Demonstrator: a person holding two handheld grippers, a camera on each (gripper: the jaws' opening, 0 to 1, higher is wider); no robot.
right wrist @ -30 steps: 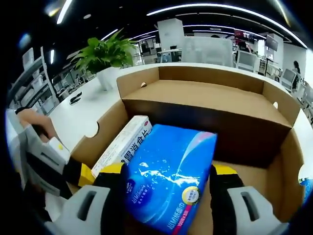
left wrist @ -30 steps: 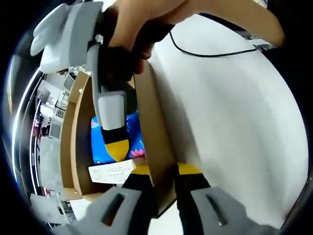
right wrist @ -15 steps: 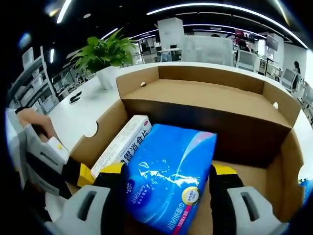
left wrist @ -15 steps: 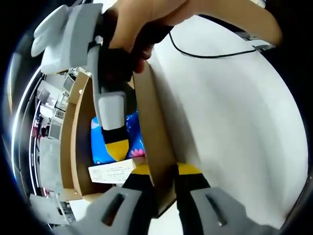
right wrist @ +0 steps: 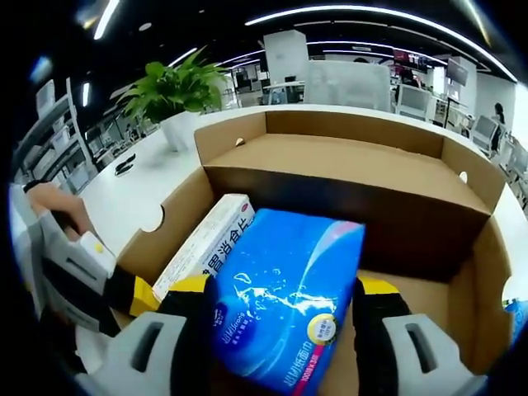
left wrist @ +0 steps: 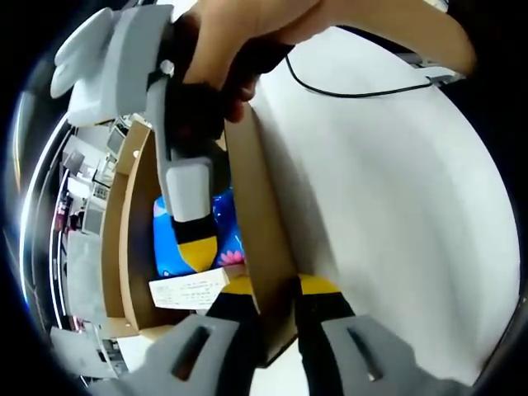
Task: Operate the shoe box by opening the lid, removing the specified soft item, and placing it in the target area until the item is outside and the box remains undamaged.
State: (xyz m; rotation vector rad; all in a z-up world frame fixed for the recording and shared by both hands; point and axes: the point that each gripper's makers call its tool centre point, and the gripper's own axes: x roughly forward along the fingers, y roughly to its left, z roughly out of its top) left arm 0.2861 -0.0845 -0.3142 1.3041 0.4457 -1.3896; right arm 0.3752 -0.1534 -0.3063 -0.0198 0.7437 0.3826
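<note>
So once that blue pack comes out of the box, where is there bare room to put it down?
The white tabletop beside the box wall the left gripper pinches lies bare up to the black cable. Inside the box it is crowded: blue pack, white carton and right gripper.

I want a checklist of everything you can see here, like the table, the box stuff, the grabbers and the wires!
Surface: white table, bare beside the box.
Job's things: open cardboard shoe box, lid back; blue soft pack inside, next to a white carton.
Clutter: nothing seen.
Grippers: left gripper shut on the box's side wall; right gripper straddles the blue soft pack, whether it squeezes, cannot tell.
Cables: black cable on the table.
Surroundings: potted plant, office desks, ceiling lights.
</note>
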